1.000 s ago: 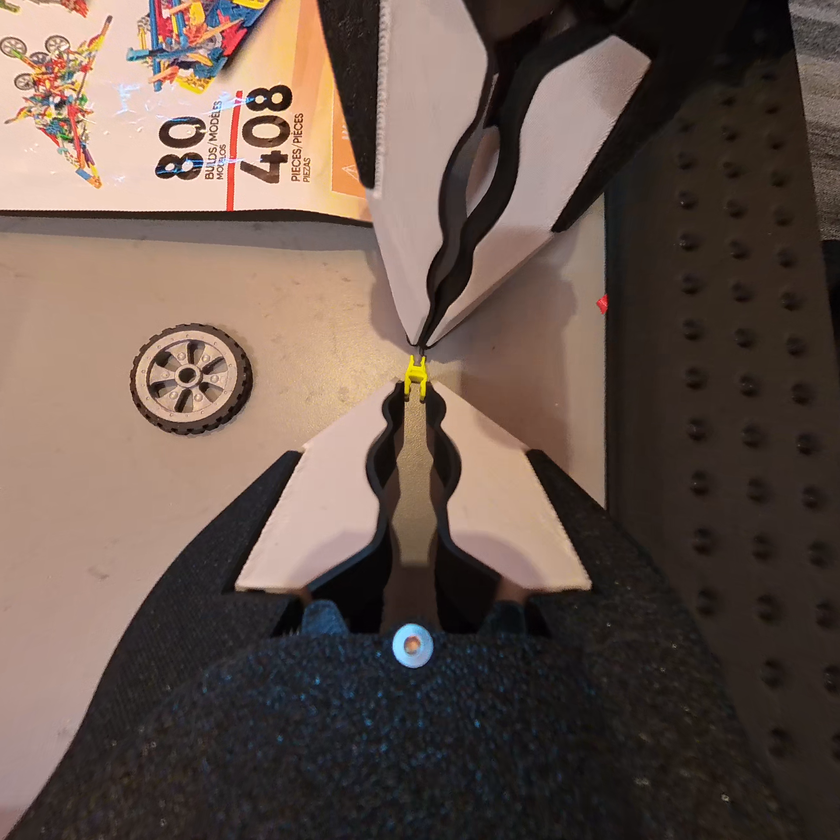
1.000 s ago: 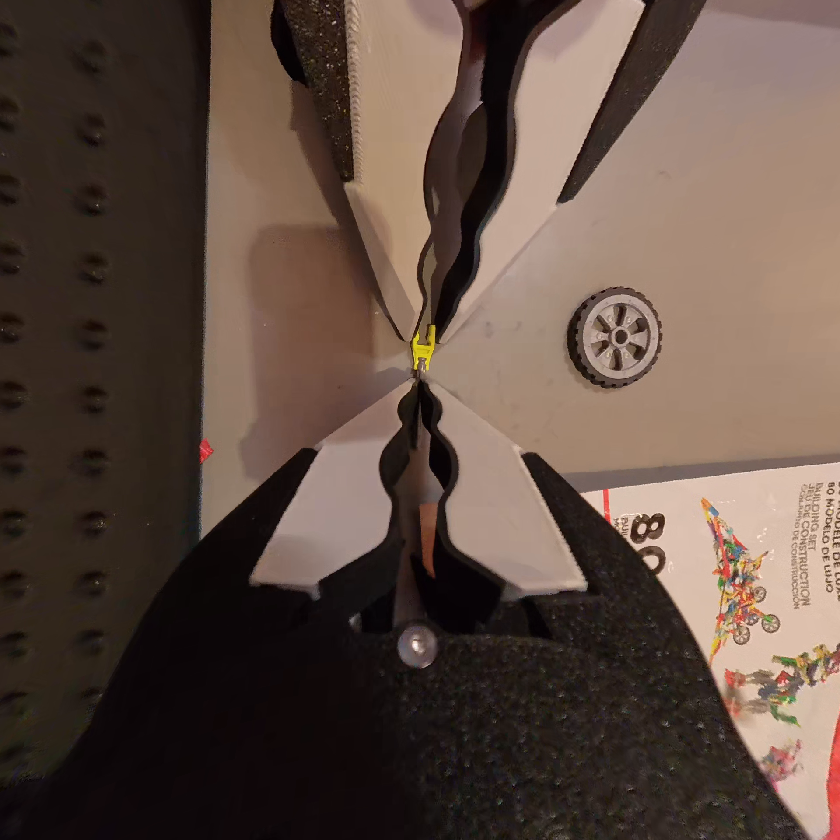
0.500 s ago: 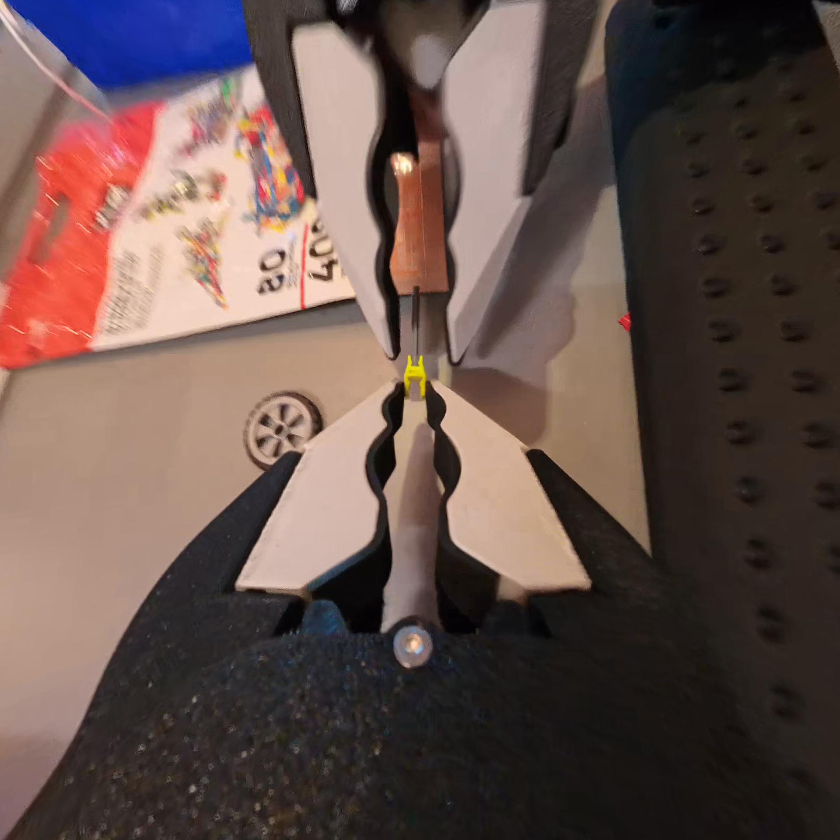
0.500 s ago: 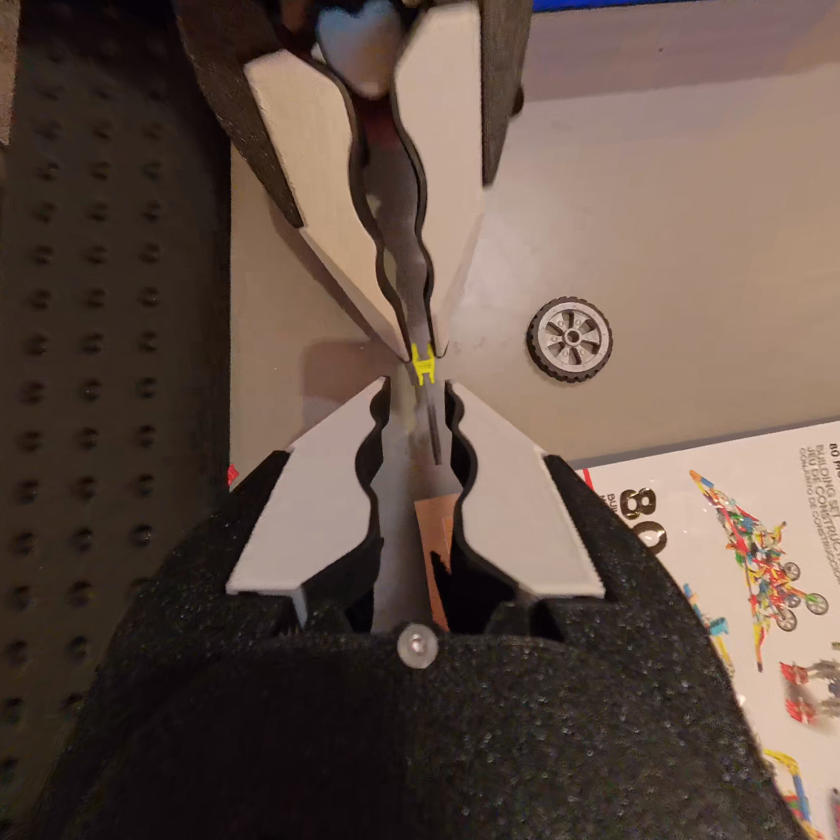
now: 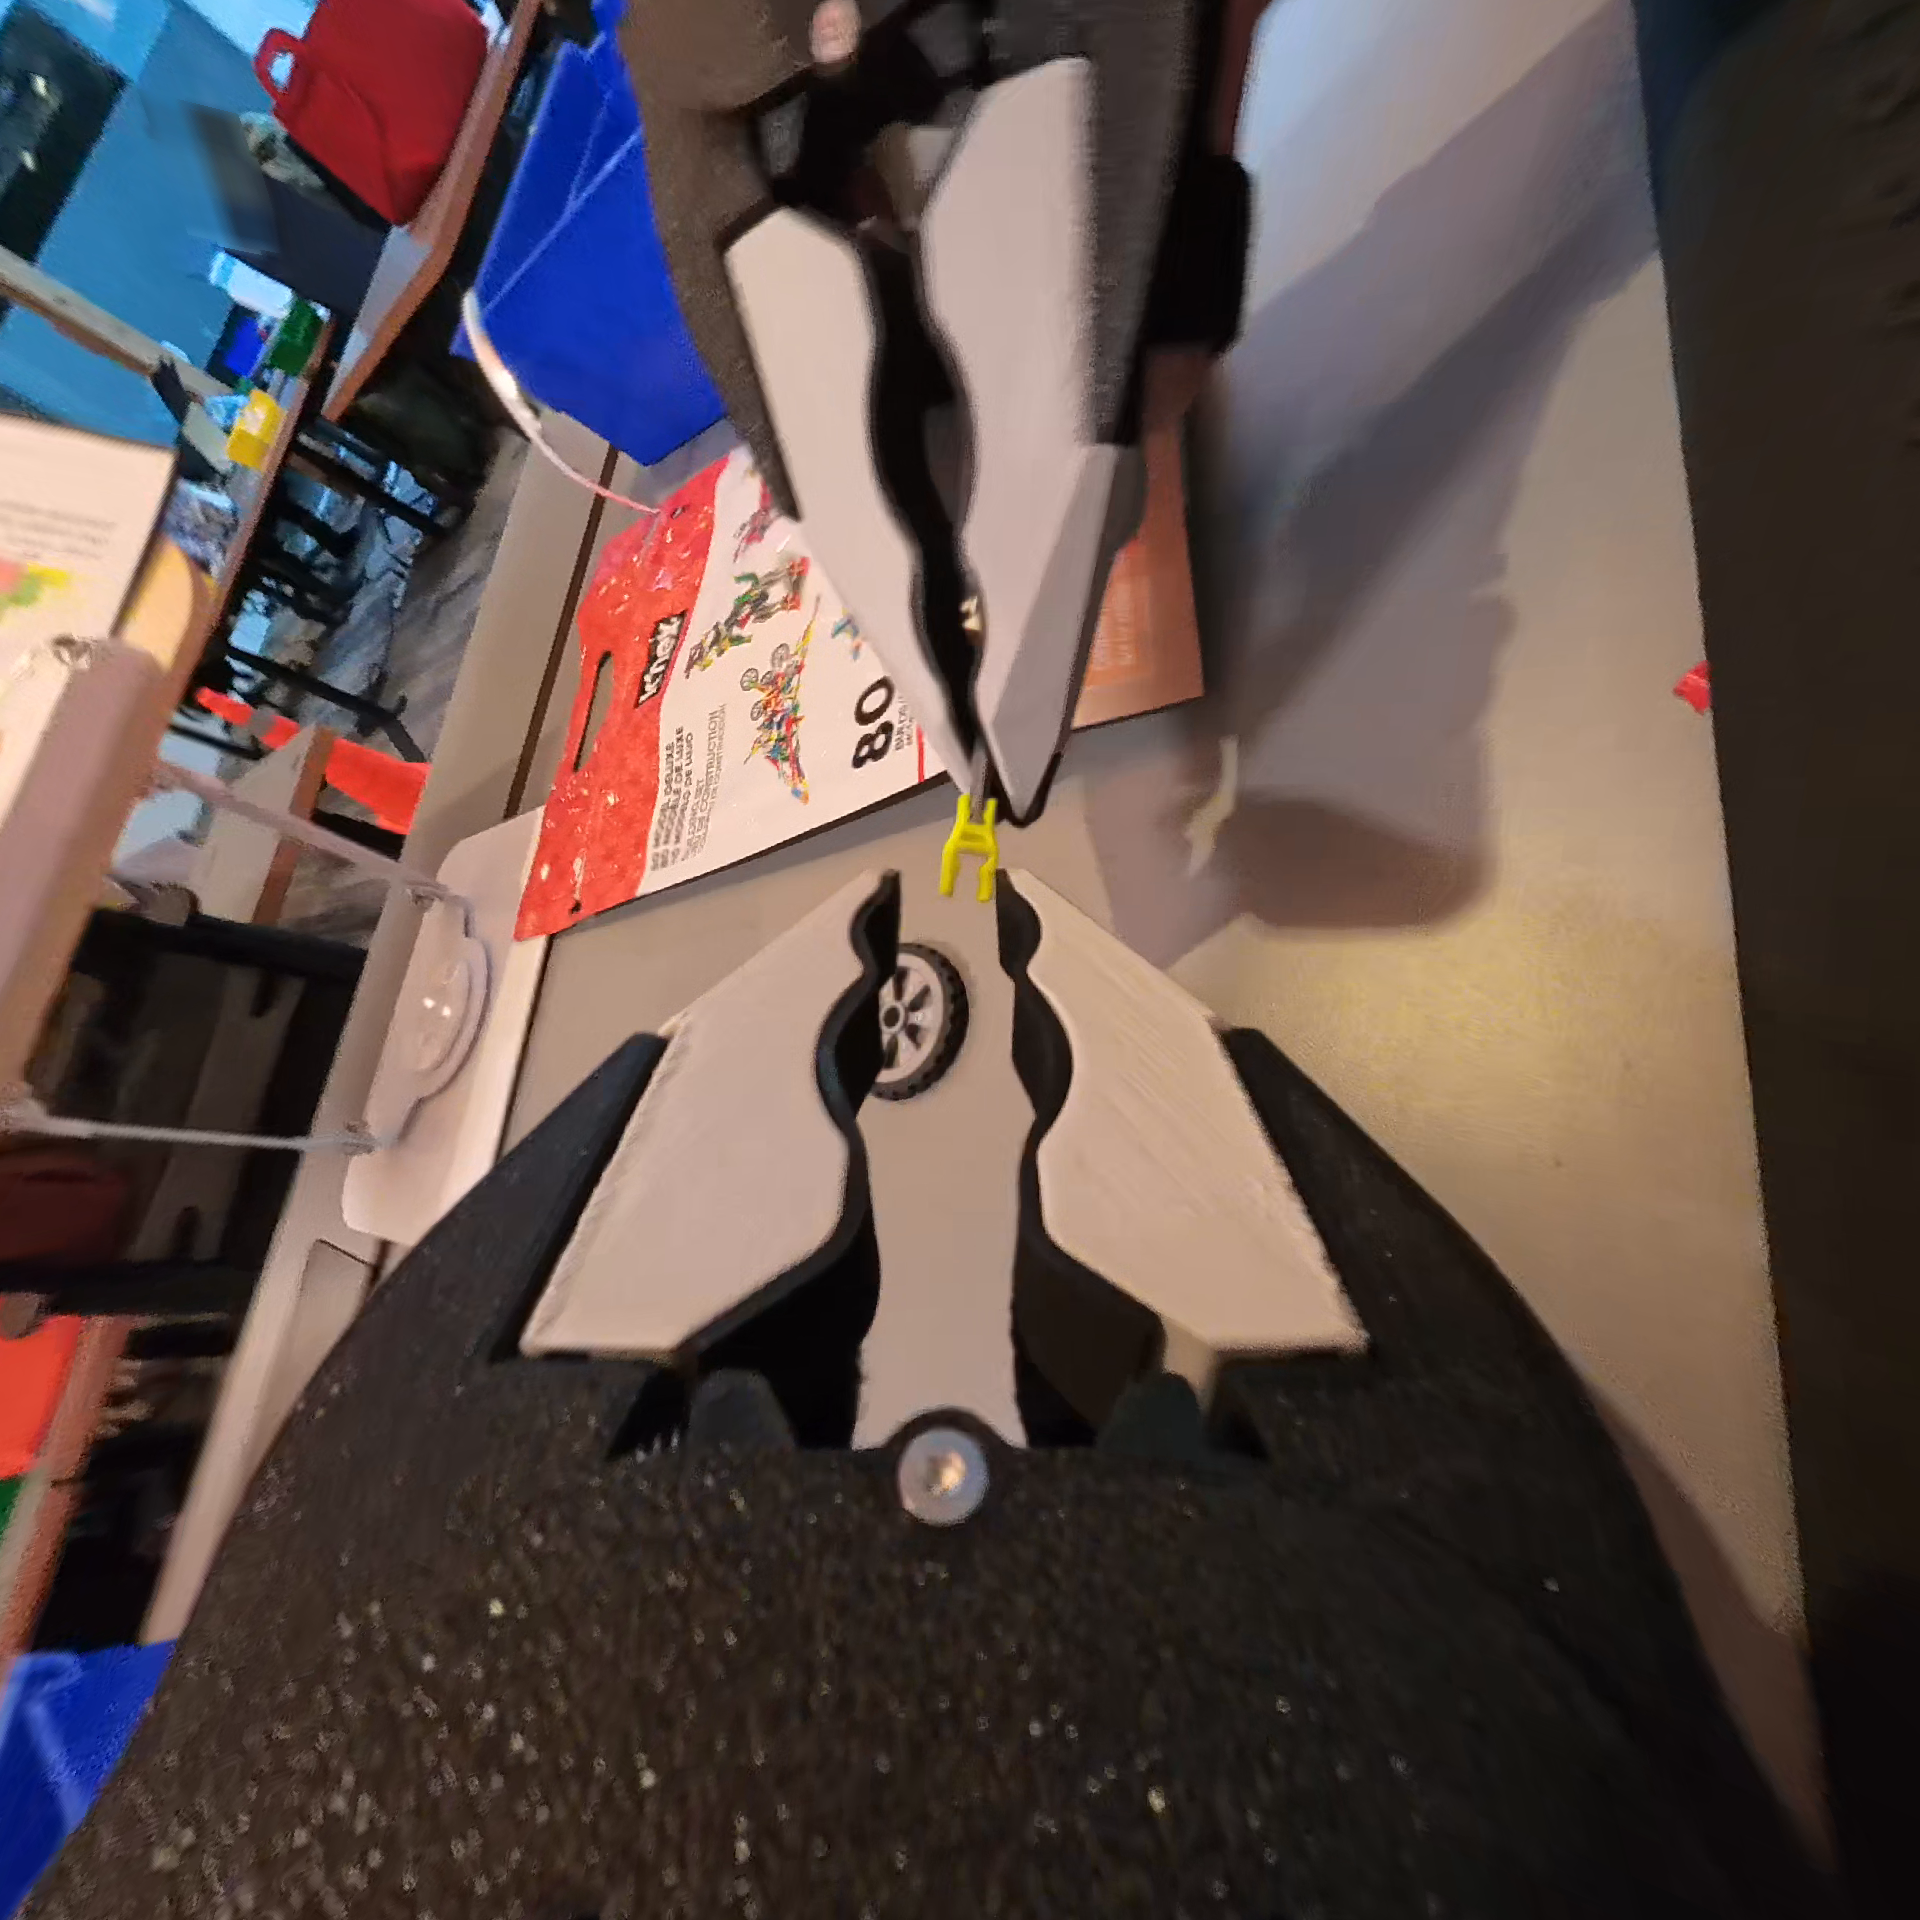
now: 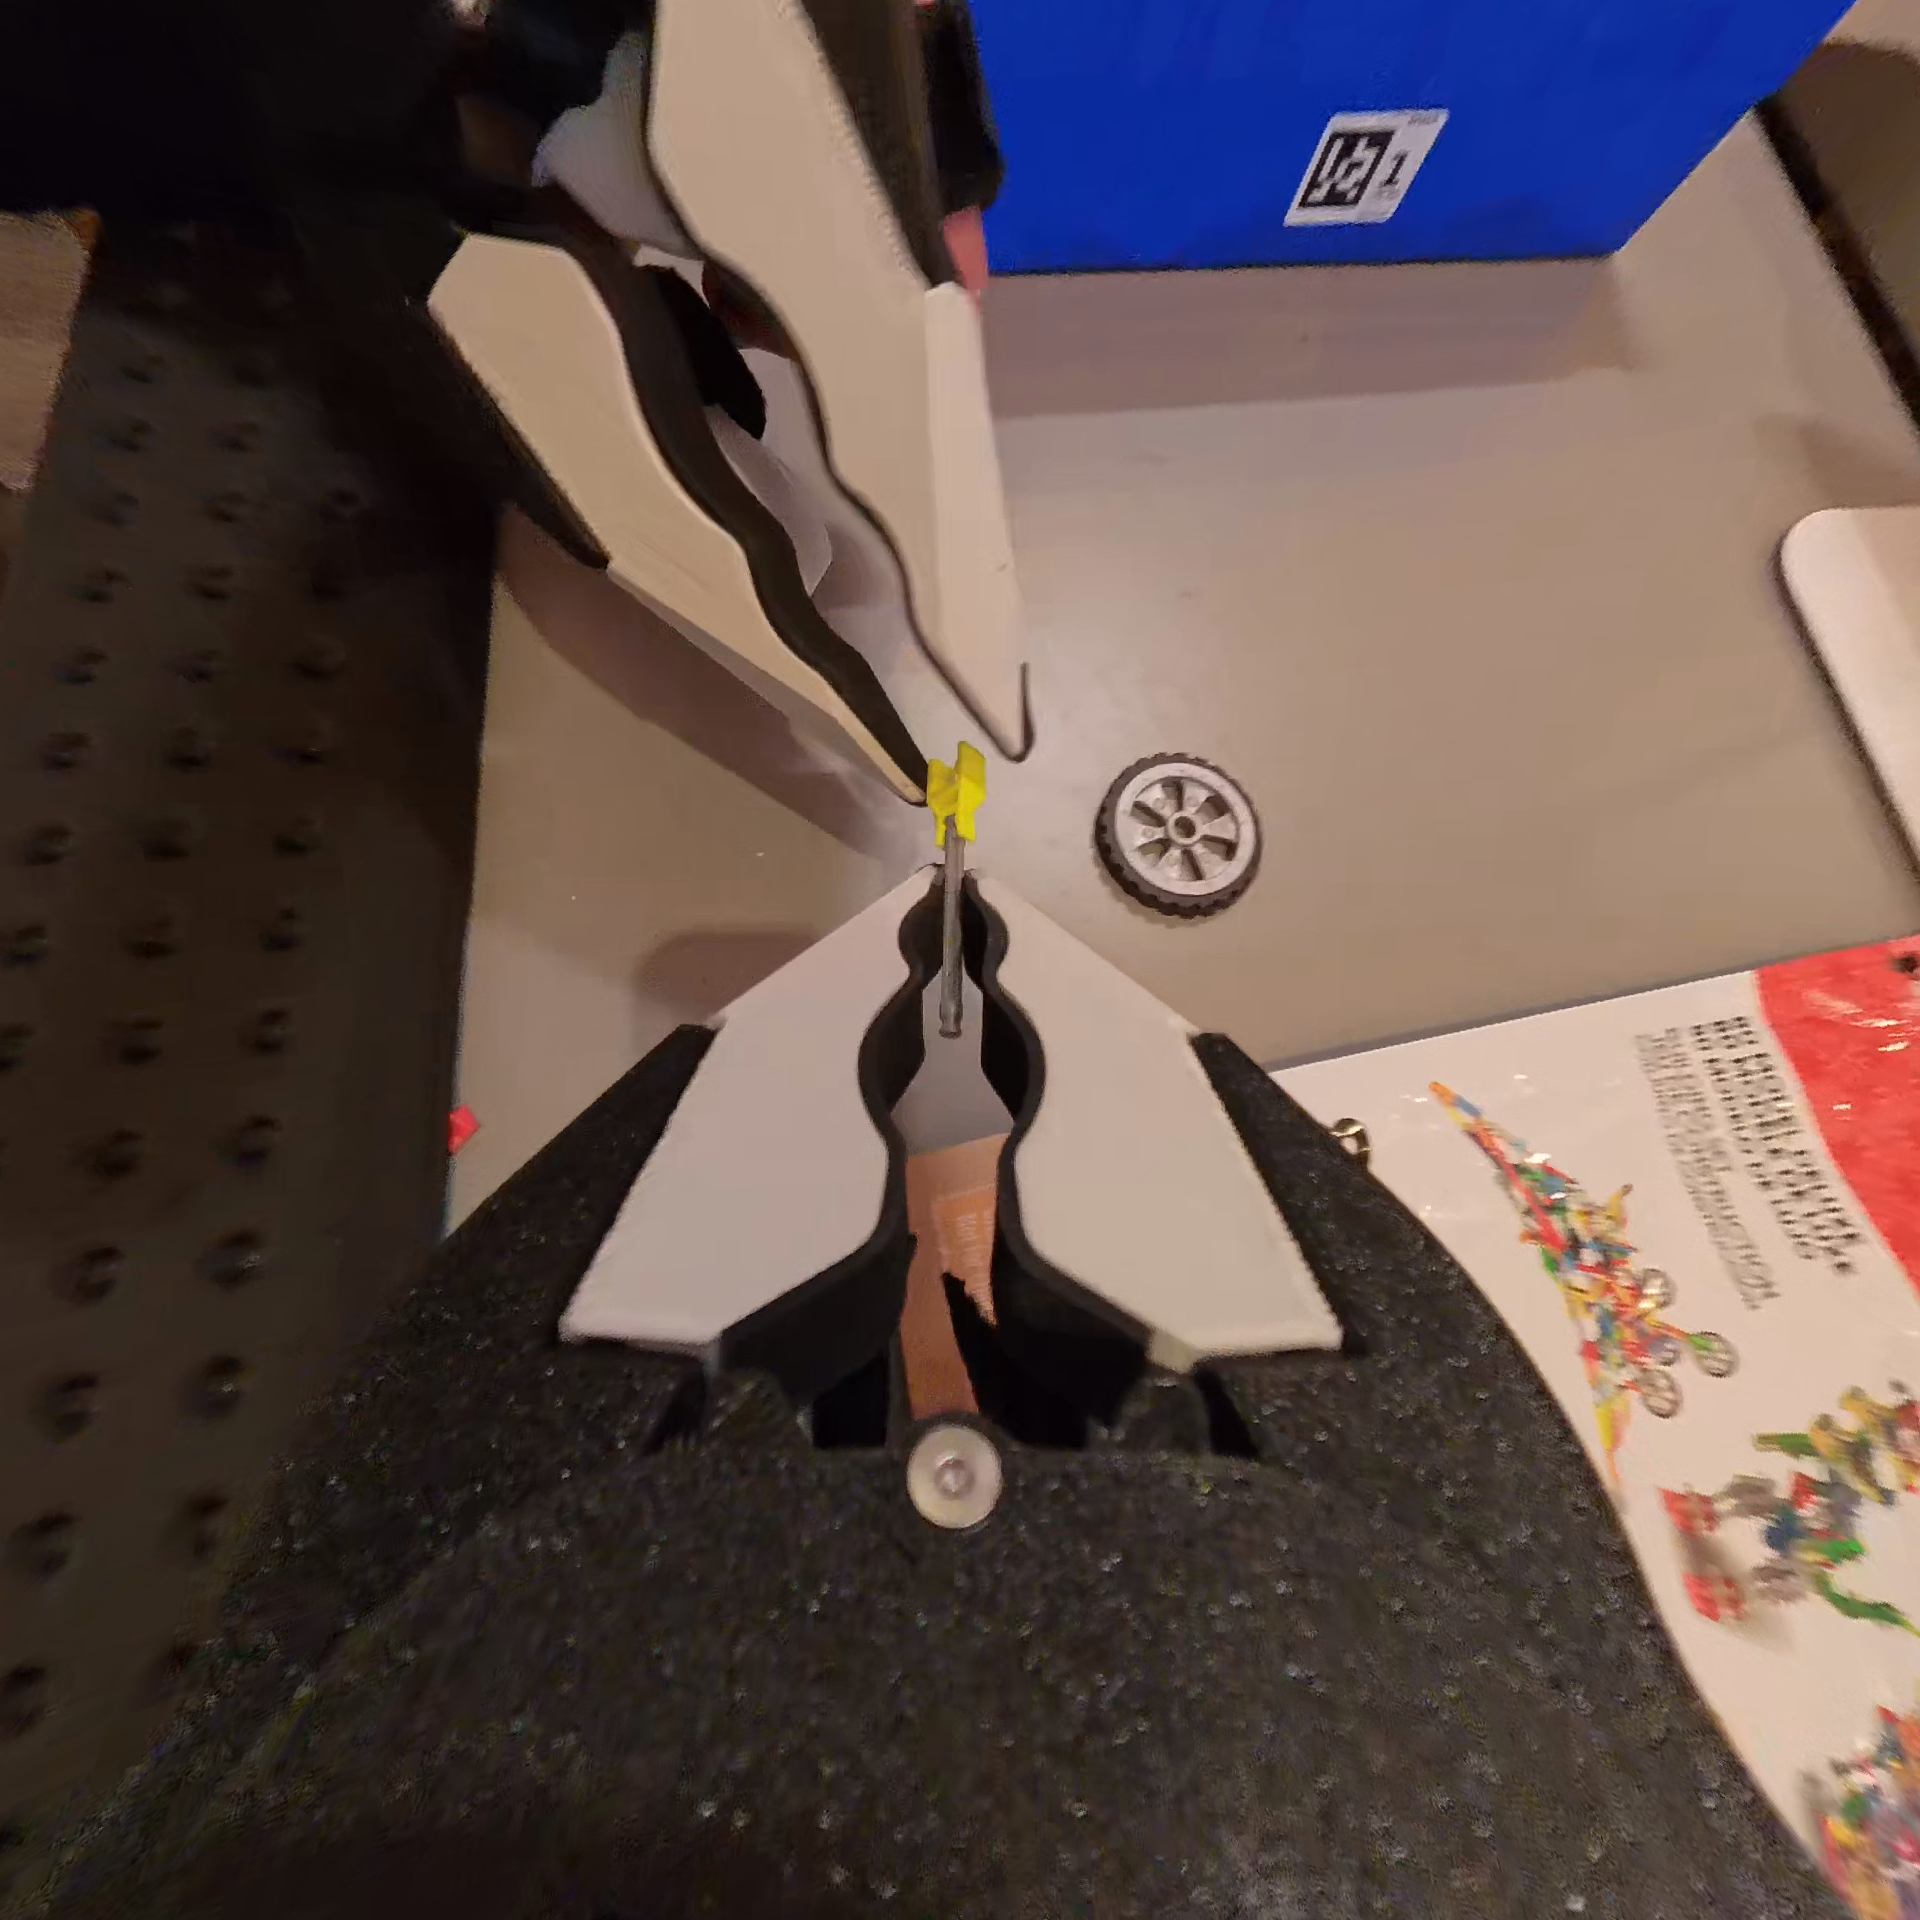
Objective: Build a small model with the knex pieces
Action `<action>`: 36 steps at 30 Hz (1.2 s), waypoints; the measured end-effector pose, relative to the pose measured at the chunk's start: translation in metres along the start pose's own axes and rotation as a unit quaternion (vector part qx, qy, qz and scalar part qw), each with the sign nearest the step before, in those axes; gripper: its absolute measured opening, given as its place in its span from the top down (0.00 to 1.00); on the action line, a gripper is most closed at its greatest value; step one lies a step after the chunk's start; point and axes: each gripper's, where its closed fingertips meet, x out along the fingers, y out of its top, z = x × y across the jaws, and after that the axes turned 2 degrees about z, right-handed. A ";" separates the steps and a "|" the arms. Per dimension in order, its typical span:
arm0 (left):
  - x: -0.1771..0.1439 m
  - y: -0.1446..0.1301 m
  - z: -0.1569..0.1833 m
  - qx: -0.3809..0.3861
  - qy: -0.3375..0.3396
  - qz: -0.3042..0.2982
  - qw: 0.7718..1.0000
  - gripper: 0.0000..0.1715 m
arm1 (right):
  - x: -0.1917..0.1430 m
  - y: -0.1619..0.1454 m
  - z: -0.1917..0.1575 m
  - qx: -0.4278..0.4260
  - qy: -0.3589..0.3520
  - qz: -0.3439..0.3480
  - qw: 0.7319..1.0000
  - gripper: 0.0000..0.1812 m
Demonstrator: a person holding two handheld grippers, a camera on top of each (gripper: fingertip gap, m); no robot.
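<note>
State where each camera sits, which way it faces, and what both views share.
Left wrist view: behind the open left gripper, facing the right gripper and printed card.
Right wrist view: behind the right gripper, shut on a grey rod, facing the left gripper and blue bin.
Shared: yellow connector, toy wheel.

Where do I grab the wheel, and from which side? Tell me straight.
Grip the wheel across its tyre, on opposite edges, coming from above. It lies flat on the table, hub up, so only the round rim likely offers two opposing faces.
</note>
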 end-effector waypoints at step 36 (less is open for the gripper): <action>-0.038 -0.009 -0.091 -0.189 0.167 0.089 0.964 0.94 | 0.010 0.084 0.065 -0.106 -0.198 -0.001 0.975 0.98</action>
